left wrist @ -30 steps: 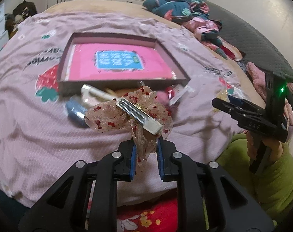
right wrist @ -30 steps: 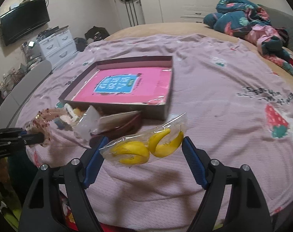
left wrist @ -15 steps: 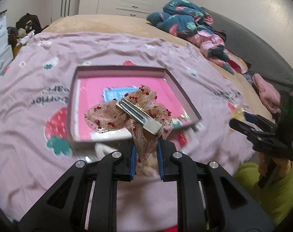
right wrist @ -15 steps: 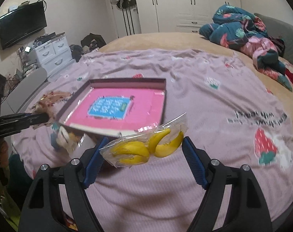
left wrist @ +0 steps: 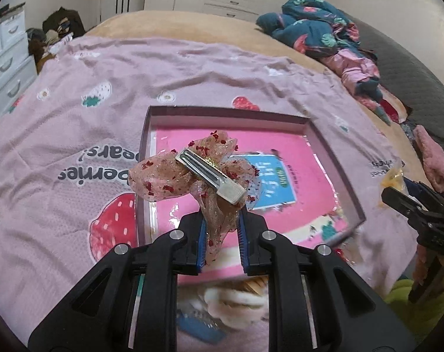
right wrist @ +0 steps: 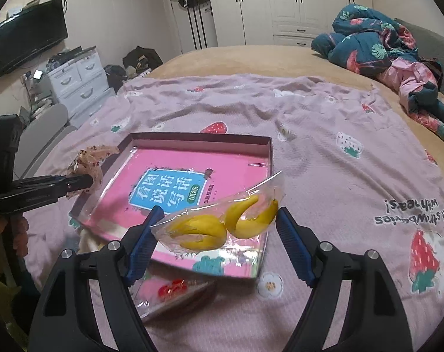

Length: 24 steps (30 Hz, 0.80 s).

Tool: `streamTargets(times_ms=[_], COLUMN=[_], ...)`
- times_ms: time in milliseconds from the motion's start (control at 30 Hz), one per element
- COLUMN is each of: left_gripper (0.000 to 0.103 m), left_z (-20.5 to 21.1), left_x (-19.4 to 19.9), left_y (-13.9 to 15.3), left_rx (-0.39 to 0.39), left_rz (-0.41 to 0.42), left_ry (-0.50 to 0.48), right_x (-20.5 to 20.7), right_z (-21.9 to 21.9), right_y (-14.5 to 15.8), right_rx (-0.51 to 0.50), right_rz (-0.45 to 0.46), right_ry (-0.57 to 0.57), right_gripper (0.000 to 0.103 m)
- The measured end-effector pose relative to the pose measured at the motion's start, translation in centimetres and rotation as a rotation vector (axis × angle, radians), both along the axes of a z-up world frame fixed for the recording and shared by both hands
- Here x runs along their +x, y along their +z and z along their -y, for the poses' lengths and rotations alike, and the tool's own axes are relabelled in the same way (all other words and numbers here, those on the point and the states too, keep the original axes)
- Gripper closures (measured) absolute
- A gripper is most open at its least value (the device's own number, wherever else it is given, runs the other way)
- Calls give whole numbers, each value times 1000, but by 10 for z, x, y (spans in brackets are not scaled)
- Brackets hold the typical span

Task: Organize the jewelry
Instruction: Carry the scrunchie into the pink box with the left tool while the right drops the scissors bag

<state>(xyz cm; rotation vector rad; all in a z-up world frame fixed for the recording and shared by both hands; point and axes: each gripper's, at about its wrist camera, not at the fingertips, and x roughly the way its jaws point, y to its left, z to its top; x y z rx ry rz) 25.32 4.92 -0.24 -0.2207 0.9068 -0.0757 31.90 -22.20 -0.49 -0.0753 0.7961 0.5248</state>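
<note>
My left gripper point(left wrist: 221, 240) is shut on a sheer pink bow hair clip point(left wrist: 192, 173) with red flecks and a silver clip, held above the near left part of a shallow box point(left wrist: 148, 135) lined with a pink book. My right gripper point(right wrist: 219, 228) is shut on a clear bag of yellow earrings point(right wrist: 222, 226), held above the box's near right edge point(right wrist: 269, 170). The bow also shows at the left in the right wrist view point(right wrist: 88, 158). The right gripper and its bag show at the right edge of the left wrist view point(left wrist: 409, 199).
A pink strawberry-print blanket point(right wrist: 339, 135) covers the bed. More jewelry lies in front of the box: a cream hair piece point(left wrist: 233, 302), a blue item point(left wrist: 201, 331), a packet with a red piece point(right wrist: 175, 290). Crumpled clothes point(right wrist: 383, 44) lie at the far right.
Both grippers have risen and moved forward with their loads, from in front of the box to over it. The loose jewelry pile now sits below and behind the fingers.
</note>
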Motion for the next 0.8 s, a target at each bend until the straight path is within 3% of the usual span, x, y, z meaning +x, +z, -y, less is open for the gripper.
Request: streamTargets(times_ms=[267,433,500,633,667,800], left_gripper=[92,83,72,61,56,52], left_z=[-10,-12,-13,-16,-17,-21], left_x=[17,13,10,1,1,-3], left_y=[-31,-35,-34,-30,-30,-30], left_rx=[-22,-3,4,1,1,-9], left_rz=[-55,-51,-48,-27,-25,-22], left_ry=[24,26,28,33,36,48], right_x=[22,23,22,21,21,18], right_z=[-20,-27,-29,-28,-27,-22], right_y=[-31,-49,-53,-55,-55,-50], right_rx=[-60,-100,-117,-109,-108,-88], right_rz=[-67,-85,-81,-82,-80,-65], right_ry=[-13,-23,-35,-53,-60,-77], right_gripper=[25,25,25,23,21,10])
